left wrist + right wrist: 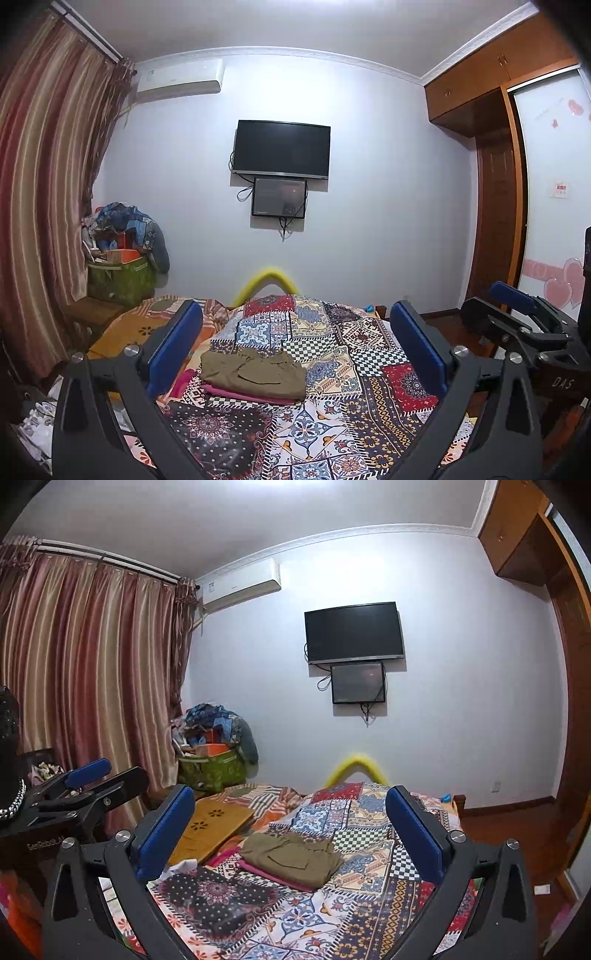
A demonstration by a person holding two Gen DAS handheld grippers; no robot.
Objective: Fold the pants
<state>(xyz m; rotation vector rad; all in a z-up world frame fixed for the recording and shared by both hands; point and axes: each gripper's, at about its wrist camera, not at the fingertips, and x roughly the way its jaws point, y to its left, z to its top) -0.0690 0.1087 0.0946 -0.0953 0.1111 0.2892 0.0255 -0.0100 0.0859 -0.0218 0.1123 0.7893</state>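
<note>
Just pants beyond open left claw

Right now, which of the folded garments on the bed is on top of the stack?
The olive pants are on top, folded, with a pocket showing. The pink garment lies beneath, only its edge peeking out at the front.

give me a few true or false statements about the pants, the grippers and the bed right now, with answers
1. The olive pants lie folded on the patchwork bedspread. True.
2. The left gripper is shut on the pants. False: its jaws stand wide open, above the bed, holding nothing.
3. A pink garment lies under the pants. True.
4. The right gripper is shut. False: it is open and empty.
5. The wall TV shows a picture. False: its screen is dark.
</note>
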